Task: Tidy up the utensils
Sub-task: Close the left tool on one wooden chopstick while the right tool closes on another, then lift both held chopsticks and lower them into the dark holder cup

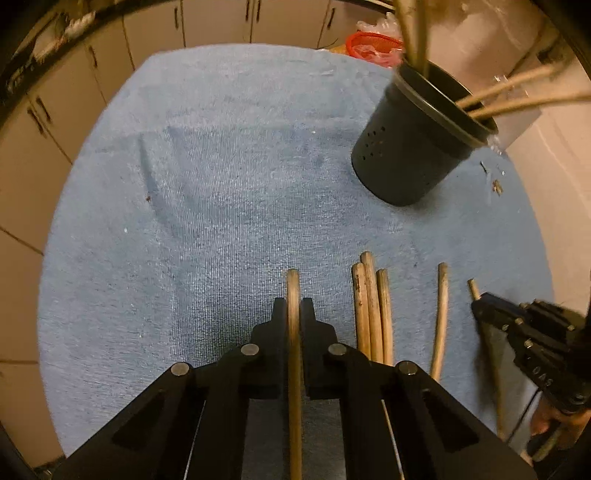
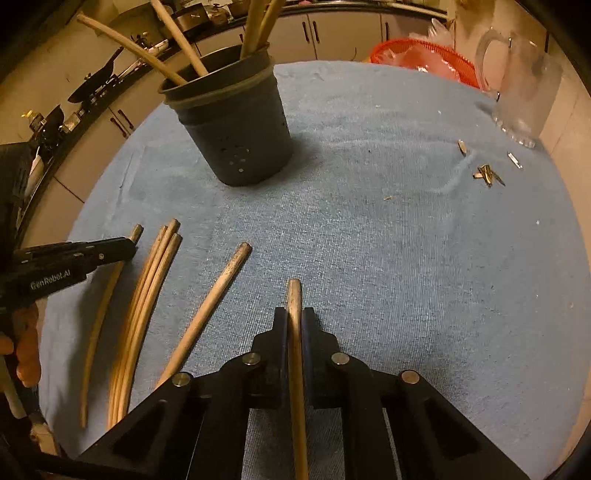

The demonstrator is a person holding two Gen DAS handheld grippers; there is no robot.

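Each hand's tool is clamped on one long pale wooden stick: the left tool [image 1: 293,306] has its jaws drawn in tight around a stick [image 1: 293,291] whose rounded tip pokes out just past the fingers, and the right tool [image 2: 294,317] grips a second stick [image 2: 294,299] the same way. Both sticks lie low over the light blue terry towel [image 2: 388,240] covering the desk, so the step in hand looks like the pick-up, with the carry to the holder yet to come. The dark grey perforated plastic utensil holder [image 2: 236,136] stands upright on the towel, well beyond both tools, and already holds several similar sticks [image 2: 177,33] leaning out over its rim. The next move probably calls for lifting each stick, tipping it upright and lowering it through the rim without knocking the leaning ones. Short of the holder, between the two tools, a bundle of three sticks [image 1: 373,306] and a single stick [image 1: 441,317] lie loose on the towel. Farther from the holder, at the towel's edge, stand a clear glass mug [image 2: 517,92] and an orange mesh basket [image 2: 421,55] with what looks like crumpled plastic in it.
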